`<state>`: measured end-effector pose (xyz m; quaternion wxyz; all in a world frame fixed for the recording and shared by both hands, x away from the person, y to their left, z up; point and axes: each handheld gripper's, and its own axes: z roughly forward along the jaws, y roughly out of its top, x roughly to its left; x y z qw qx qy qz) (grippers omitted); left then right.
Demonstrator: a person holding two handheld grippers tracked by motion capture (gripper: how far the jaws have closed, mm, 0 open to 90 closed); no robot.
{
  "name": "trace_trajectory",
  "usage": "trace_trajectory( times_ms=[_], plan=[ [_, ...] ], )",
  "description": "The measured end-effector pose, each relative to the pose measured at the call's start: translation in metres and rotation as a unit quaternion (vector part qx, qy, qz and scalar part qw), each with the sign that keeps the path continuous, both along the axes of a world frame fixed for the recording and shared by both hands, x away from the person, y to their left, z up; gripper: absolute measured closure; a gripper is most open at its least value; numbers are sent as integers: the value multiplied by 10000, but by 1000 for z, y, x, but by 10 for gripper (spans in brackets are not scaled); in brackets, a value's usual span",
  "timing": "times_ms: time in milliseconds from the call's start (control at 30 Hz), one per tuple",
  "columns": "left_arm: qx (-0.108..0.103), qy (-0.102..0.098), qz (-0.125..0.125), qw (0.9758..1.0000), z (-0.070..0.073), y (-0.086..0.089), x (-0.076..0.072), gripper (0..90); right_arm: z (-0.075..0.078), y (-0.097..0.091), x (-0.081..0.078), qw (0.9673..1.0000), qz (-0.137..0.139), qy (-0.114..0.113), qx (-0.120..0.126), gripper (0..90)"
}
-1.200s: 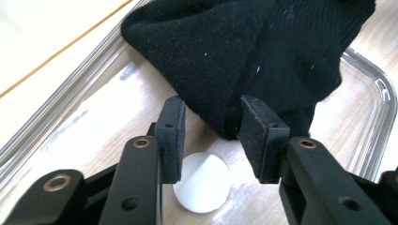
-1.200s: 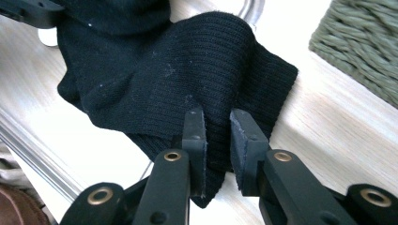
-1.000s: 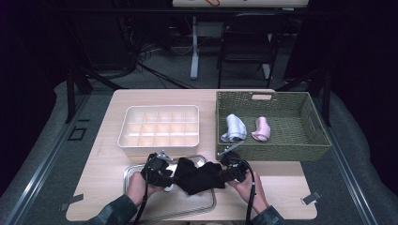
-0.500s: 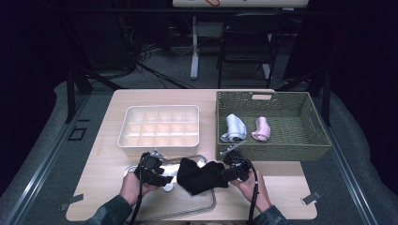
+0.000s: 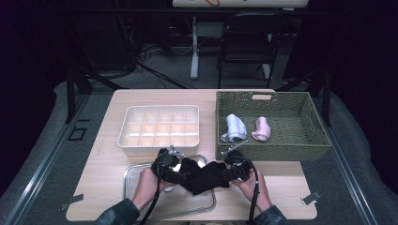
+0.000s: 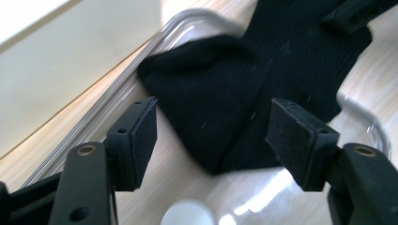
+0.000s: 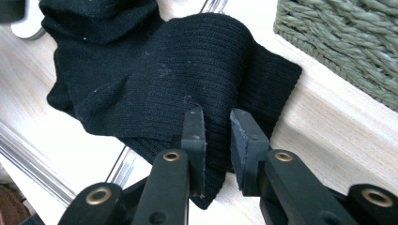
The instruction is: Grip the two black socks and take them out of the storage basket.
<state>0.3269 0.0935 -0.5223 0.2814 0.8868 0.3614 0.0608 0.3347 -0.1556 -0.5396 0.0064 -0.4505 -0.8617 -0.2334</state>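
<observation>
Left gripper view: black sock (image 6: 220,108) lies untouched between the parted left tongs (image 6: 223,136).

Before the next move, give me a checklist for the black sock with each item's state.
1. Right claw clamped on the black sock: ok, the cloth is pinched between its pads.
2. Left claw free of the sock: ok, its jaws have just been opening and the pads stand apart from the cloth, which lies between them.
3. Sock folded: ok, one end is doubled over the rest.
4. Sock clear of the metal tray: not ok, it lies partly over the tray's rim.
5. Free slots in the white divided box: ok, its compartments look empty.
6. Sock matches the rolled ones in the woven basket: not ok, not yet rolled.
</observation>
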Motion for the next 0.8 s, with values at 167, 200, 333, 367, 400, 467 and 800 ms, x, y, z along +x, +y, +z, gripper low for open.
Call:
trace_trajectory(
  times_ms=[167, 200, 333, 367, 400, 467, 800],
  plan=[
    [215, -67, -201, 9995, -7, -22, 4, 337, -3, 2, 1, 10000, -27, 4, 12, 772],
    [338, -139, -184, 9992, -12, -27, 4, 369, -3, 2, 1, 10000, 13, 37, 12, 773],
    [253, -51, -221, 9994, -24, -23, 7, 618, -3, 2, 1, 9999, 56, 14, -117, 773],
    [165, -20, -232, 9996, -24, -21, 7, 662, -2, 1, 1, 9998, 94, 10, -153, 773],
    [96, -7, -218, 9997, -24, -19, 8, 696, -2, 1, 1, 9997, 134, 23, -186, 774],
    [15, -52, -204, 9998, -21, -15, 8, 753, -3, 2, 1, 9998, 125, 21, -180, 775],
    [-282, 0, 33, 9996, -12, 17, 5, 781, -4, 0, 2, 9998, 119, 19, -166, 777]
  ],
)
